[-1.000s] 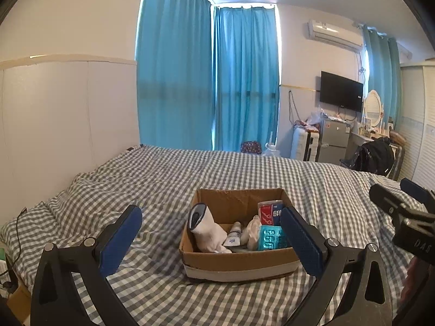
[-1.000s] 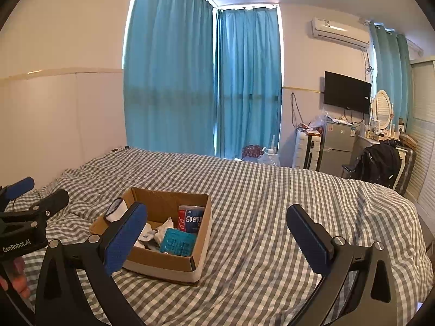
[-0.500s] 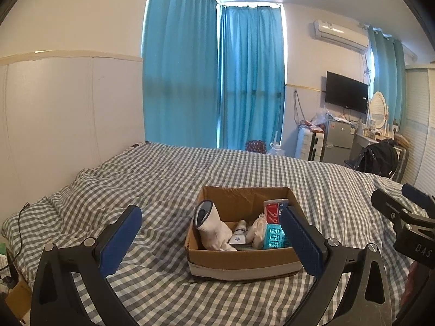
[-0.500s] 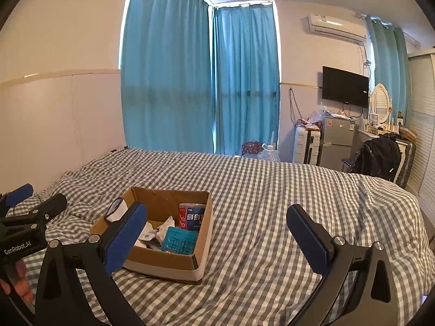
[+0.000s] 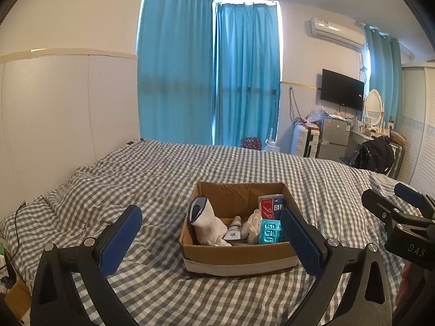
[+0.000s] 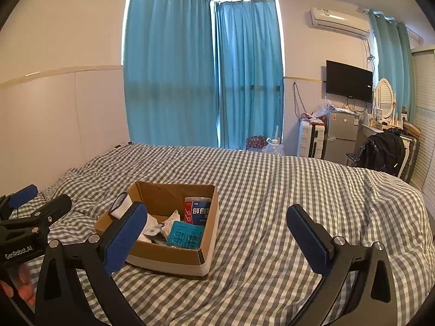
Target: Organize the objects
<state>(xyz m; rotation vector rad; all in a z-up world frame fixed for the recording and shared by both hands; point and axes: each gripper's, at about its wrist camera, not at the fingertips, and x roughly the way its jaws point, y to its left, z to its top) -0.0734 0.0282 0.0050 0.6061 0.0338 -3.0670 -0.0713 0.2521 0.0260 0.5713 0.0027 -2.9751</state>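
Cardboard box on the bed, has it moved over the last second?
Cannot tell. The cardboard box shifts against the left gripper, not visibly against the checked bedspread; the camera probably moved.

Open cardboard box (image 5: 239,255) sat on the checked bed (image 5: 168,179), flaps up, a pale tape band round its base. Inside — a white rolled sock (image 5: 206,224) with a blue-grey cuff leaned against the left wall; a small white tube (image 5: 234,229) lay at centre beside crumpled white material (image 5: 251,224). A red-and-blue can (image 5: 272,206) stood upright at the right rear — a teal blister pack (image 5: 270,235) tilted in front of it.
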